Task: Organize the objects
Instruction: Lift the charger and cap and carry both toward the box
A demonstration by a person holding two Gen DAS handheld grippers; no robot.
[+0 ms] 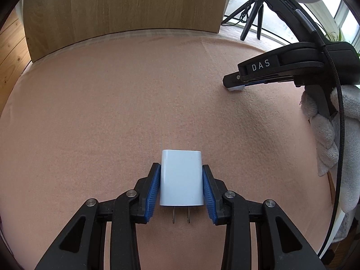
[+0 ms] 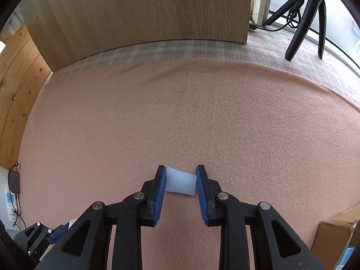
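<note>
The left gripper (image 1: pixel 181 185) is clamped on a white charger plug (image 1: pixel 181 177), blue pads pressing both its sides; its two prongs point back toward the gripper body, above the pink felt cloth (image 1: pixel 112 112). Well ahead and to its right, the right gripper (image 2: pixel 180 181) pinches a small white tapered cap (image 2: pixel 180 184) between its fingertips, low on the cloth. A wooden panel (image 2: pixel 139 9) stands beyond.

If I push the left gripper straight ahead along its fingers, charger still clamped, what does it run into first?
Nothing close. Ahead of the left gripper and its white charger lies bare pink cloth, then the upright wooden panel at the far edge. The right gripper sits off to the right, probably outside that line.
</note>
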